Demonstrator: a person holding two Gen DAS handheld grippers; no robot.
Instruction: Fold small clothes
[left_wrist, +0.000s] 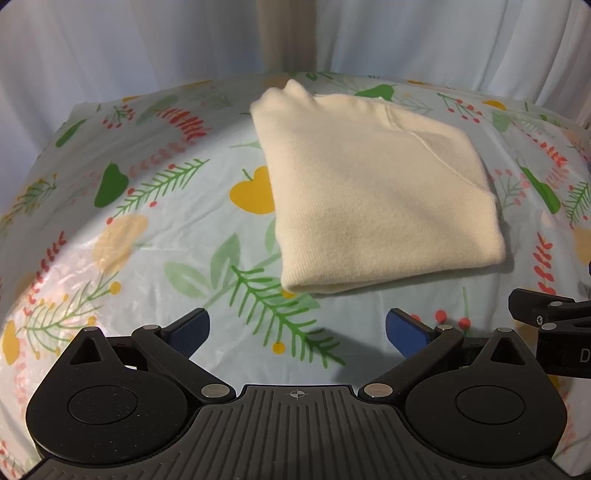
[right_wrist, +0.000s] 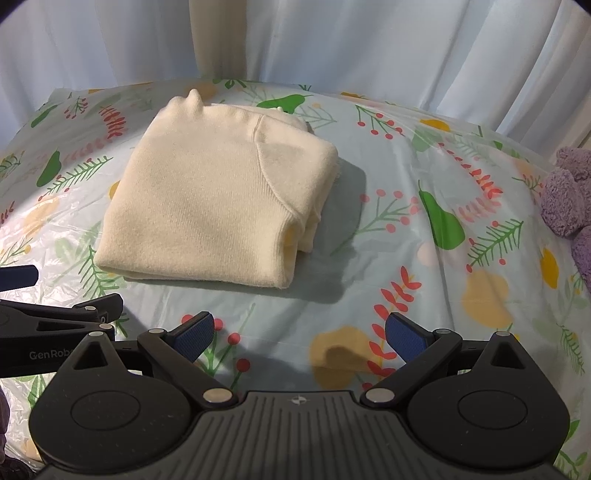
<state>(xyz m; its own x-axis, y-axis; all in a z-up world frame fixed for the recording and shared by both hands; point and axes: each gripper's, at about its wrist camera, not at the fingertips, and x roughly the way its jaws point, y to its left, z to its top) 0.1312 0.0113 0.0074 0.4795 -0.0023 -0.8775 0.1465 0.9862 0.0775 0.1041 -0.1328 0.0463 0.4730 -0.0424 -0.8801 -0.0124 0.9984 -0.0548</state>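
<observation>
While folded sweater (right_wrist: 214, 206) on tablecloth (right_wrist: 406, 258), purple plush (right_wrist: 569, 199) well right.

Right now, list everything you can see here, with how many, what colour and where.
sweater: one, cream, folded, lying mid-table ahead of both grippers.
tablecloth: one, pale blue with pears, leaves and berries, covering the table.
curtain: white, hanging behind the table.
plush item: one, purple, at the table's right edge, partly cut off.
left gripper: one, black with blue pads, open, empty, short of the sweater.
right gripper: one, black with blue pads, open, empty, beside the left.
</observation>
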